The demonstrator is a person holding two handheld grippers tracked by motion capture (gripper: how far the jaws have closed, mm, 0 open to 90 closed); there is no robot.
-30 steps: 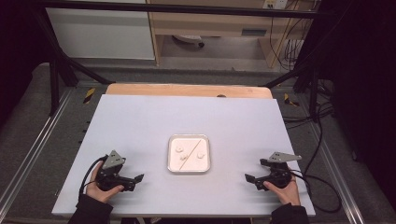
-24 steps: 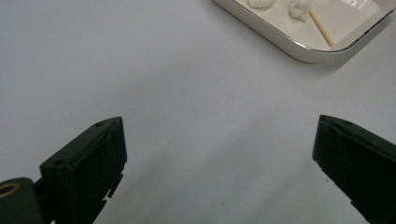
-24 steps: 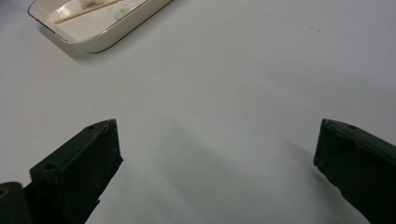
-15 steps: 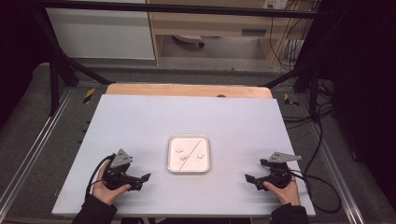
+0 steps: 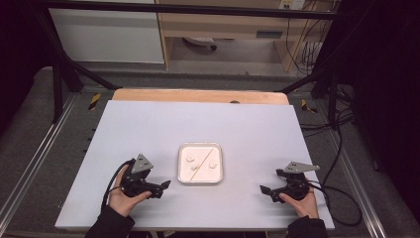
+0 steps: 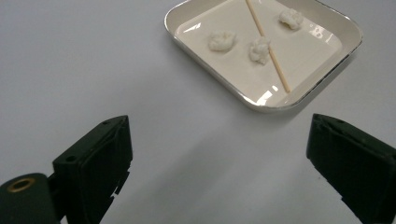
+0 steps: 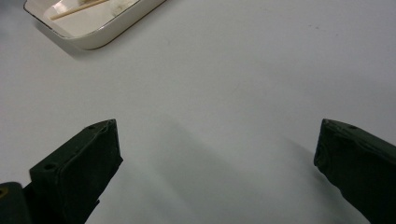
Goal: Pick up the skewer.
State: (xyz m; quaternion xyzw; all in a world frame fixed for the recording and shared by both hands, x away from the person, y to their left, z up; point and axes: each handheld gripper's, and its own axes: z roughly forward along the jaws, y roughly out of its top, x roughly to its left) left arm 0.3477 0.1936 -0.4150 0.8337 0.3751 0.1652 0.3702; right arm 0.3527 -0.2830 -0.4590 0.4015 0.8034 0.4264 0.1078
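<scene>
A white square tray [image 5: 183, 176] [image 6: 322, 65] [image 7: 116, 25] sits near the table's front middle. In it lie three small white lumps [image 5: 189, 158] [image 6: 221, 41] and a thin wooden stick [image 5: 204, 160] [image 6: 267, 44] laid on the diagonal. My left gripper [image 5: 162, 190] [image 6: 219, 168] rests on the table left of the tray, open, nothing between its jaws, pointing toward the tray. My right gripper [image 5: 263, 190] [image 7: 219, 168] rests to the right of the tray, open and empty, jaws facing left.
The pale table top [image 5: 198, 129] has a wooden strip [image 5: 198, 95] along its far edge. Black frame bars [image 5: 59, 69] and cables [image 5: 337, 148] stand around the table's sides. A cable [image 5: 111, 183] trails from the left gripper.
My left gripper has slid right, closer to the tray. The right gripper has stayed where it was.
</scene>
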